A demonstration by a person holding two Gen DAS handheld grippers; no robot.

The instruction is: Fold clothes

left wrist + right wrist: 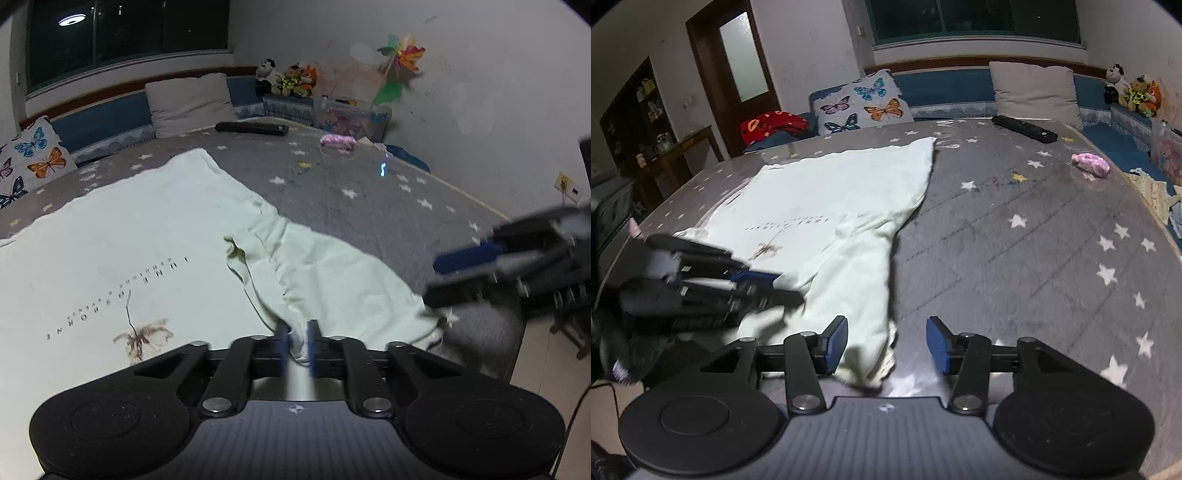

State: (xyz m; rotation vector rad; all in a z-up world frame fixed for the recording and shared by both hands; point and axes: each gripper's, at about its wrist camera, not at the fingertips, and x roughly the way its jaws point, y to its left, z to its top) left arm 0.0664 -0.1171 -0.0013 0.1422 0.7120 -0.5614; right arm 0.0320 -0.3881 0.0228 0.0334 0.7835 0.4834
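A pale green T-shirt (129,229) with dark lettering and a brown print lies spread on the grey star-patterned bed (351,184). My left gripper (298,345) is shut on a bunched fold of the shirt near its sleeve. It also shows in the right wrist view (775,284), at the shirt's near left. The shirt (831,192) reaches toward me there, its sleeve end (871,354) lying between the pads of my open right gripper (886,345). The right gripper shows blurred in the left wrist view (439,280), open, beside the sleeve's right edge.
On the bed lie a black remote (1023,129), a pink toy (1089,162) and small bits. A butterfly pillow (860,103) and a grey pillow (1034,88) lean at the back. Plush toys (1134,92) and a plastic box (351,118) sit at the right. The bed's edge (517,332) is near.
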